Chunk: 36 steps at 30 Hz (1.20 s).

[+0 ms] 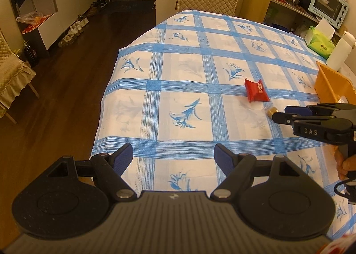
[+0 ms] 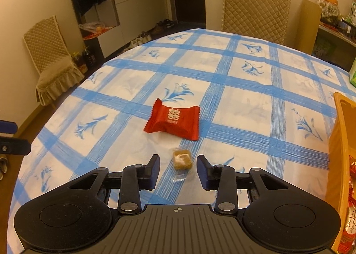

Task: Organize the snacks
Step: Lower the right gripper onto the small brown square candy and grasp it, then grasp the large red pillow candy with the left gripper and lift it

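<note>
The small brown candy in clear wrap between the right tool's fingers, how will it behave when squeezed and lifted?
The small brown candy in clear plastic wrap looks blocky and flat-sided, so it probably won't roll. It seems tiny, likely very light. The glossy wrapper and loose clear tail may slip or crinkle against the blue pads of the right tool.

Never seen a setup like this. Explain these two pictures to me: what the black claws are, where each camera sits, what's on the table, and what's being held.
A person holds a two-finger claw in each hand, with a camera on each looking along its fingers. One picture comes from the left gripper, open over a blue-checked tablecloth. The other comes from the right gripper: a small brown candy sits between its fingers, not yet pinched. Behind it lies a red snack packet. An orange basket stands at the right, with wrapped sweets inside. Nothing is held yet.
</note>
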Each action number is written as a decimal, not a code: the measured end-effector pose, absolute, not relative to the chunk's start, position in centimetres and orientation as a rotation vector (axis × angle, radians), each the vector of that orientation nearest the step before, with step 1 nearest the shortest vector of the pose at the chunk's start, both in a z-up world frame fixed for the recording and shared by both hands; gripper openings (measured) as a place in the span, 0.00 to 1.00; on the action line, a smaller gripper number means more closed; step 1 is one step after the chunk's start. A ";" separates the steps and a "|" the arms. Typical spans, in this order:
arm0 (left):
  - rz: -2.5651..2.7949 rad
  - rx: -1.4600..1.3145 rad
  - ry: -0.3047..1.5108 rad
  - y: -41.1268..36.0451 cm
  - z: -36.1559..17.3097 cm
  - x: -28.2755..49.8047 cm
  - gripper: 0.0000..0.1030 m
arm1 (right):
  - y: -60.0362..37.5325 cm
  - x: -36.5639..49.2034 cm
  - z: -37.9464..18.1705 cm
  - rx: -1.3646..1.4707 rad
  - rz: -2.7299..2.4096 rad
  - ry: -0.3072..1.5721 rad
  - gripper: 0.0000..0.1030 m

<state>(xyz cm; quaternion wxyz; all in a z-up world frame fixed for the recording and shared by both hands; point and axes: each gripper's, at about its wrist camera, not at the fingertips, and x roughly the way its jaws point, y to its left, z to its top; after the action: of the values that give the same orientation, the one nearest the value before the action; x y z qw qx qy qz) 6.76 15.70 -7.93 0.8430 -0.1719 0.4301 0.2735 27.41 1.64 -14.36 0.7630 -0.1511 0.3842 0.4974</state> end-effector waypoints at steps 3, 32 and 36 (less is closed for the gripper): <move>0.575 -0.361 0.912 15.9 -8.1 7.0 0.76 | 2.1 27.7 -14.7 -0.334 1.084 0.840 0.35; 0.371 -0.168 0.906 14.1 -9.6 15.1 0.75 | 1.2 29.4 -13.4 -0.318 1.053 0.832 0.21; 0.298 -0.084 0.883 12.7 -9.8 18.1 0.75 | 0.2 30.2 -12.8 -0.279 1.019 0.844 0.21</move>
<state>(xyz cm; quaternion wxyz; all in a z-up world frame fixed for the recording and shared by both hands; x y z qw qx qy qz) 18.10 12.75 -9.78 0.8925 -0.0404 0.4257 0.1437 30.24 0.21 -12.83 0.7799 -0.1292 0.3905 0.4717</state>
